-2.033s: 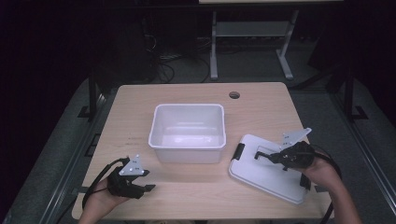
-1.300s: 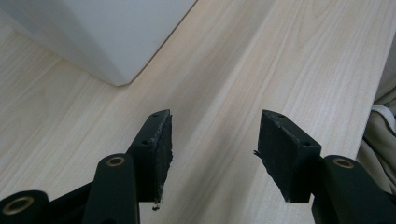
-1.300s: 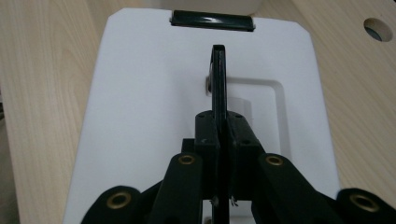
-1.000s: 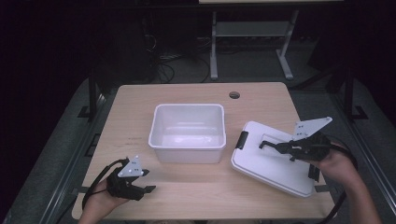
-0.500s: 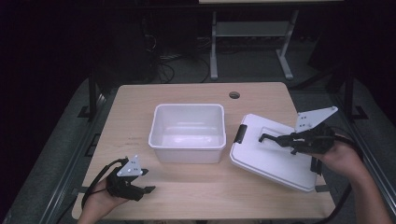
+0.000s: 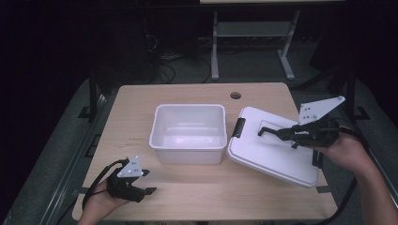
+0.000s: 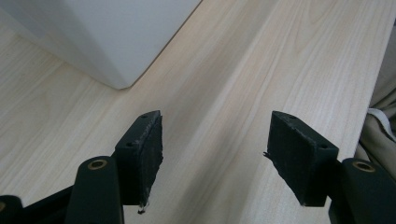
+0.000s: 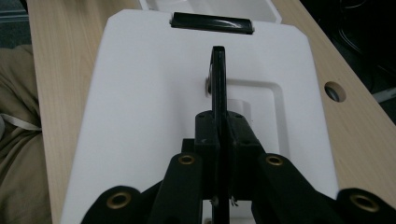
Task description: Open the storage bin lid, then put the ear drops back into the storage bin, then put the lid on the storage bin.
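Note:
An open white bin (image 6: 187, 154) stands mid-table. To its right a white lid (image 6: 267, 152) is tilted, its right side raised. My right gripper (image 6: 265, 132) is shut on the thin black handle (image 8: 218, 70) on top of the lid (image 8: 140, 93), its pads (image 8: 205, 128) pressed flat on it. A black latch (image 6: 240, 127) on the lid's edge faces the bin. My left gripper (image 6: 149, 182) rests at the table's near left corner. Its jaws have just been opening and stand open (image 7: 215, 144) over bare wood, with the bin's corner (image 7: 107, 37) ahead.
The wooden table (image 6: 187, 197) has a round cable hole (image 6: 235, 95) at the back right. Its near edge and some cloth (image 7: 380, 135) lie right of the left gripper's jaws. A metal frame (image 6: 216, 47) stands on the dark floor beyond the table.
My right gripper has risen with the lid's handle in it, lifting the lid's right side off the table and tilting it toward the bin. The left hand has kept still.

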A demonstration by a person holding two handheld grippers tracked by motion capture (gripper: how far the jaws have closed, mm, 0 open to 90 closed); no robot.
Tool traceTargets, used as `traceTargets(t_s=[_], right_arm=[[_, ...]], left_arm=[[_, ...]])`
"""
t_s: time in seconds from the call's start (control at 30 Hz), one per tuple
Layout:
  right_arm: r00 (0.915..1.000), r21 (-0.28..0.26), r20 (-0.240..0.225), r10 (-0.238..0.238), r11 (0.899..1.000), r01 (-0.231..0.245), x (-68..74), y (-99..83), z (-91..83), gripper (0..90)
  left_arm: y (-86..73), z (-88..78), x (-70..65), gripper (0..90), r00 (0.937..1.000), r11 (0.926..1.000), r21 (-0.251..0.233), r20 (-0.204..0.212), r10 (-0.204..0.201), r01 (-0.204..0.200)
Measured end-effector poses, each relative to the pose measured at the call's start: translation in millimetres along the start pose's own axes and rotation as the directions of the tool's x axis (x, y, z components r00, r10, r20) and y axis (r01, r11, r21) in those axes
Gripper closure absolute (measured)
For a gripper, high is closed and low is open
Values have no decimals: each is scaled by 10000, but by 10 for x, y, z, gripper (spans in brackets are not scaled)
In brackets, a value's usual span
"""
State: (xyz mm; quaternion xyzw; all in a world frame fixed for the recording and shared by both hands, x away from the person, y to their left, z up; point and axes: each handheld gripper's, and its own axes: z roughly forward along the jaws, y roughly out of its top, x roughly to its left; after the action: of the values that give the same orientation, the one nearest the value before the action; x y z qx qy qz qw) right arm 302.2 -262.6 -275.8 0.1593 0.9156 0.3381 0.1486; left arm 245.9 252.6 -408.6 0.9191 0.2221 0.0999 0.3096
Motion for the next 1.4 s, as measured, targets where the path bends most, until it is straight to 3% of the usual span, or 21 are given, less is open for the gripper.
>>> traceTargets(t_s=[0.4,0.7,0.97,1.4], right_arm=[[9984,-148,-277,-497,9987,493,-56,350,102,841],[9939,-298,-629,-902,9956,885,-75,613,300,841],[9906,-444,-944,-995,9944,956,-76,785,481,841],[9788,-518,-1428,-1467,9887,1406,-88,1115,763,841]], left_arm=[[4,-7,2,349,10000,9999,-104,56,43,-42],[-11,-9,16,349,10000,9999,-159,70,2,-1],[-26,-16,15,346,9999,9998,-206,154,-7,10],[-47,-6,15,343,9998,9998,-188,212,-44,48]])
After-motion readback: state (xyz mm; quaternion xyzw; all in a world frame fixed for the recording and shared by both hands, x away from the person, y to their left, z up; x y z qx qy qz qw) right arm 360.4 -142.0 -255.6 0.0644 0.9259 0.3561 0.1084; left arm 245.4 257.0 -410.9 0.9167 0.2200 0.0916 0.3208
